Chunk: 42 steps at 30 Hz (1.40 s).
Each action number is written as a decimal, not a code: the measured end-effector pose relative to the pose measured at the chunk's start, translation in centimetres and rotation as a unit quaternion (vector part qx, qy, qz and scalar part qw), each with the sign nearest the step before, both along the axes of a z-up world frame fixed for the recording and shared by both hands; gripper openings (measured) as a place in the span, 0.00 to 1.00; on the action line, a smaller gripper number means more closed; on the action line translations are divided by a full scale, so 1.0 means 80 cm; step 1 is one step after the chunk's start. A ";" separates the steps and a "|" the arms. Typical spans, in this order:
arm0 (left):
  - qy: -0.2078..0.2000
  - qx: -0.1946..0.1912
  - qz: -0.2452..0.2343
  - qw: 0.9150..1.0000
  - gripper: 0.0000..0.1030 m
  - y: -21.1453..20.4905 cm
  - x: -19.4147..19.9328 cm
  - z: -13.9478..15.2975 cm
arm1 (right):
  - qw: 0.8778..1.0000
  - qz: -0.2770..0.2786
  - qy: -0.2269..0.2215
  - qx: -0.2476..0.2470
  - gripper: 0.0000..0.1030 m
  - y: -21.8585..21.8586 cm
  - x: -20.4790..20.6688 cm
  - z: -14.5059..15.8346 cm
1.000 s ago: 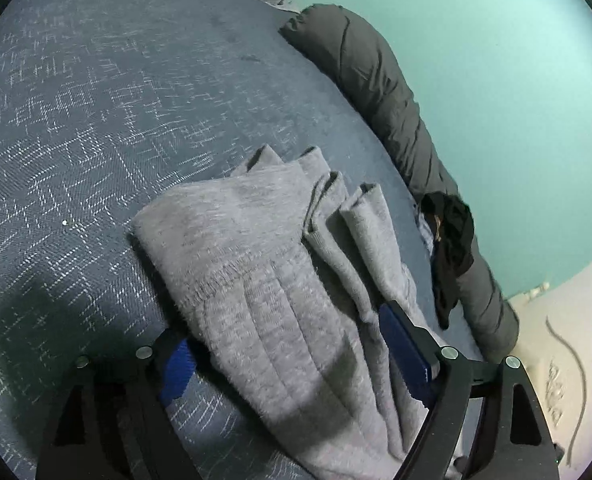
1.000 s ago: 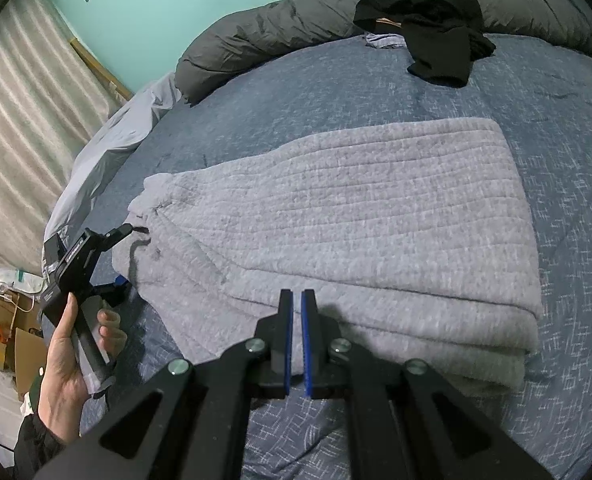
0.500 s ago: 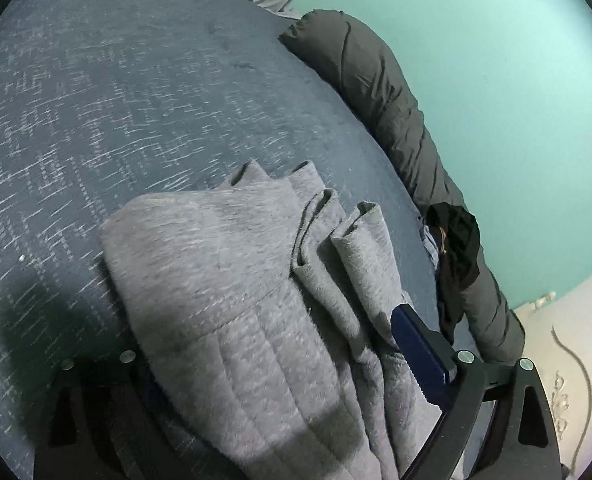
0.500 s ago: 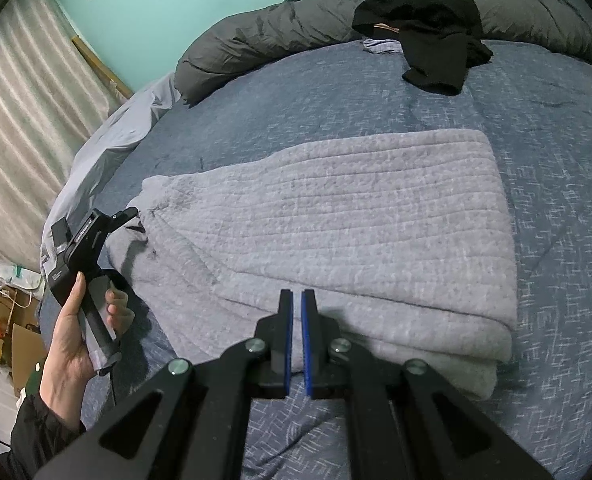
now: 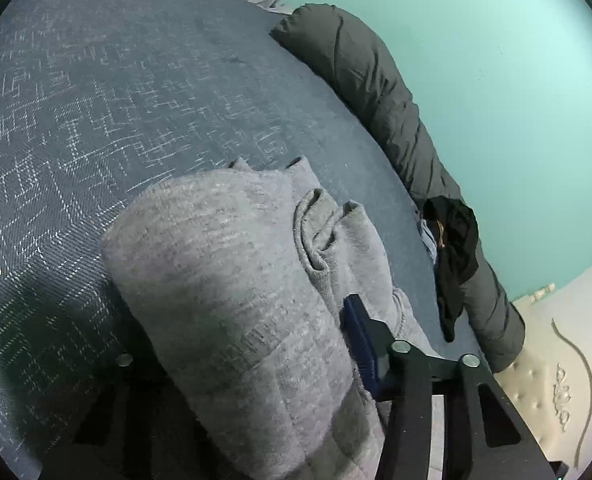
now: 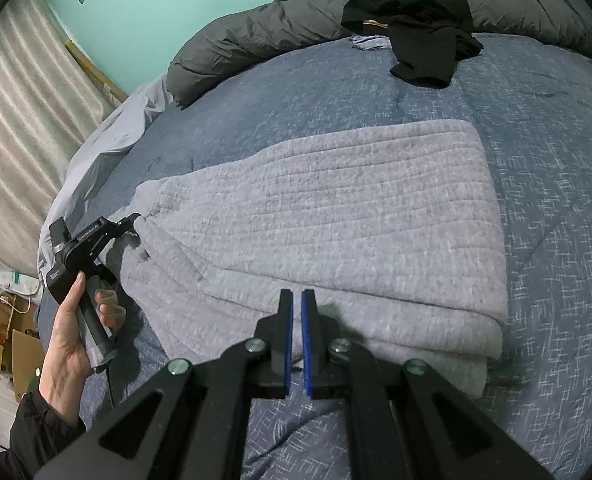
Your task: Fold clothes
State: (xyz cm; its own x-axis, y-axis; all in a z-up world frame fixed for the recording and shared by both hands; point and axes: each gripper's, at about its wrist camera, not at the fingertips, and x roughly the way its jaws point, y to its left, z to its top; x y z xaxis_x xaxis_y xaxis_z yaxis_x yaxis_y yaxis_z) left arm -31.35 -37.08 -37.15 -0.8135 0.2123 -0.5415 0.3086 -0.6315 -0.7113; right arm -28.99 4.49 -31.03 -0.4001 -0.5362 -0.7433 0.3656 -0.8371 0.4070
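A grey quilted garment [image 6: 336, 208] lies folded lengthwise on the blue bed cover [image 6: 556, 160]. Its narrow end reaches the left gripper [image 6: 134, 220], which a hand [image 6: 68, 332] holds at the bed's left side. In the left wrist view the jaws of this gripper [image 5: 236, 320] are closing with the garment's end [image 5: 224, 272] bunched up between them. The right blue pad [image 5: 360, 336] presses on the cloth, and the left finger is hidden under it. My right gripper [image 6: 296, 296] is shut and empty, just above the garment's near folded edge.
A black garment [image 6: 420, 40] lies on a rolled dark grey duvet [image 6: 256, 36] along the teal wall. A pale sheet [image 6: 108, 128] hangs off the bed's left edge, with a curtain [image 6: 16, 100] and cardboard boxes [image 6: 4, 328] beyond. A cream headboard [image 5: 556, 360] stands at the right.
The left gripper slid forward over the garment's end and its jaws came inward, so the cloth now bulges up between them. The right gripper stayed shut and still.
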 end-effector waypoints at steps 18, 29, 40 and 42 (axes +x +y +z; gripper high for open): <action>0.029 -0.044 -0.032 0.998 0.23 0.019 0.001 0.033 | 0.997 -0.045 0.007 0.059 0.21 0.026 -0.005 -0.010; 0.056 -0.077 -0.055 0.994 0.21 0.040 0.005 0.068 | 0.996 -0.071 0.014 0.060 0.44 0.075 0.008 -0.009; 0.073 -0.099 -0.077 0.989 0.19 0.066 0.008 0.093 | 0.992 -0.119 0.007 0.049 0.46 0.158 0.031 -0.016; 0.077 -0.104 -0.082 0.988 0.18 0.073 0.008 0.099 | 0.991 -0.129 0.005 0.042 0.46 0.173 0.036 -0.017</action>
State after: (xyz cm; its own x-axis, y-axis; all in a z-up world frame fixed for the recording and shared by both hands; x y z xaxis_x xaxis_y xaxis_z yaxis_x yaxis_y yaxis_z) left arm -30.70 -31.28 -29.19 -0.8535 0.2449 -0.4600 0.0893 -0.8009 -0.5921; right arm -26.11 18.33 -32.37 -0.5232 -0.3518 -0.7762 0.1379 -0.9338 0.3302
